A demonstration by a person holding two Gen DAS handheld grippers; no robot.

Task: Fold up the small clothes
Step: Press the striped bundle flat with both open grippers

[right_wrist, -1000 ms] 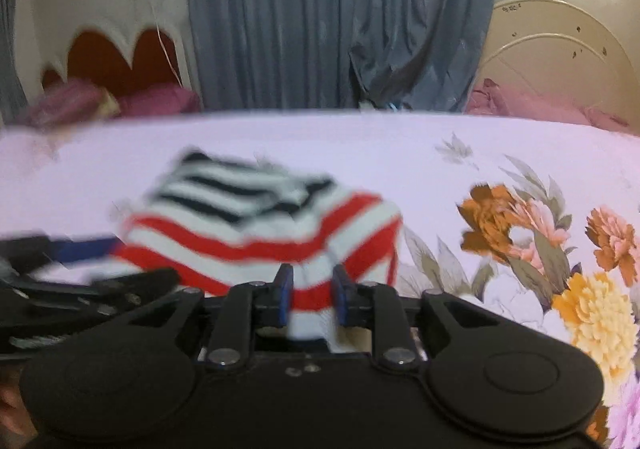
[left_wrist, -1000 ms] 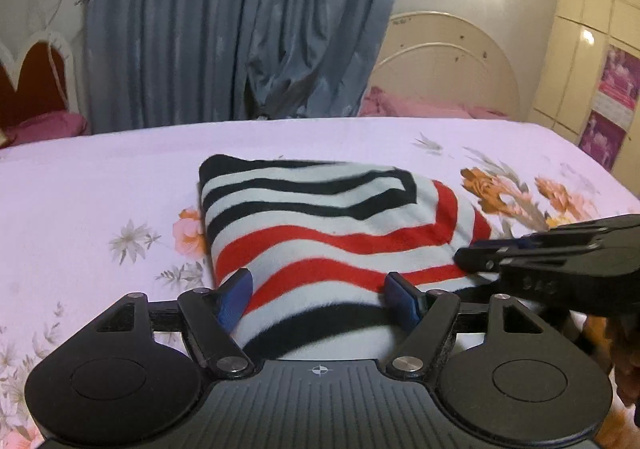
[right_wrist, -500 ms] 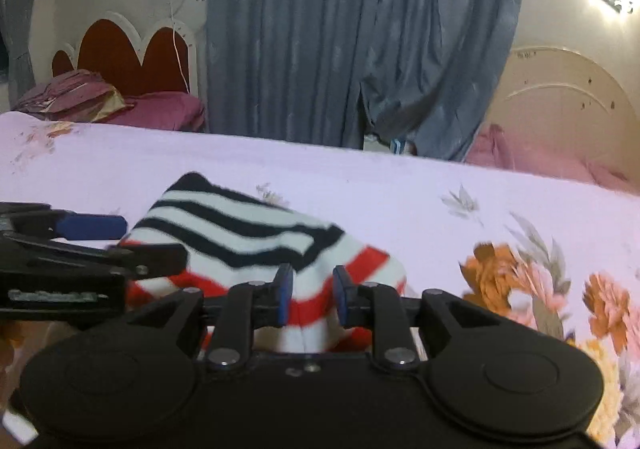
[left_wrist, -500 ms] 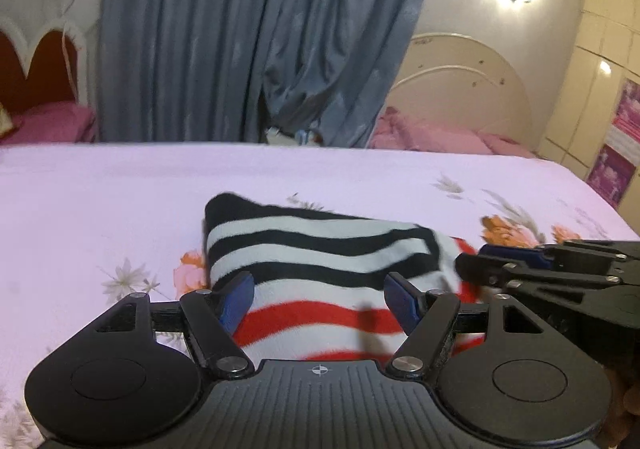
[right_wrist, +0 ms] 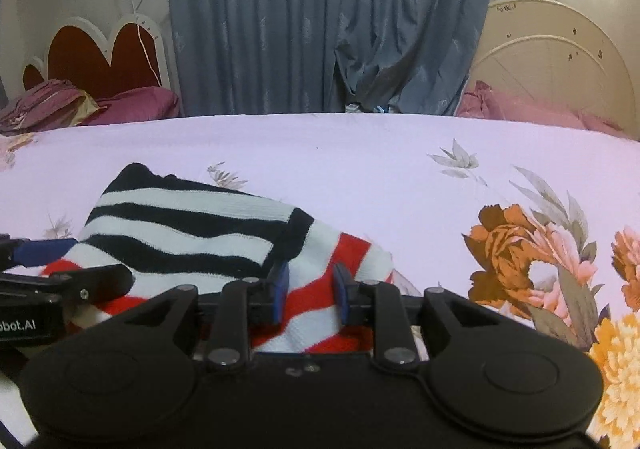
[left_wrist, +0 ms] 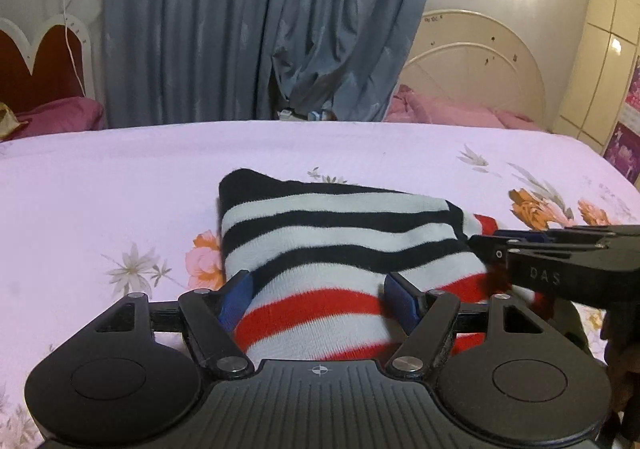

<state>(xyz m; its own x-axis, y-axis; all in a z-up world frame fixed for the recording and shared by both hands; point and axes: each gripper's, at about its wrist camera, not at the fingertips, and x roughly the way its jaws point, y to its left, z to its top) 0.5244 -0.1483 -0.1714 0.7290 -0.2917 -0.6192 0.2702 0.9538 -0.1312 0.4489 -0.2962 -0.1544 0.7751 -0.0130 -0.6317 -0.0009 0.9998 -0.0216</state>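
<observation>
Your left claw [left_wrist: 318, 299] is spread around the folded striped sweater [left_wrist: 340, 245] on the bed [left_wrist: 120, 177]; your right claw [right_wrist: 308, 291] is opening, sweater fabric between its pads, near edge hidden.

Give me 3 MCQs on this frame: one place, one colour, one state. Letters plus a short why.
1. Where does the striped garment lie?
A. on the floral bedsheet
B. on a chair
C. on the floor

2. Which stripe colours does it show?
A. green and yellow
B. black, white and red
C. blue only

3. How does the left gripper stand?
A. clamped flat with nothing inside
B. out of sight
C. jaws wide, cloth between them

Key: 1 A, the sheet shows on all sides of the garment. 2 B, black and white bands on top, red and white nearer the camera. 3 C, its blue pads stand far apart with striped cloth filling the gap.
</observation>
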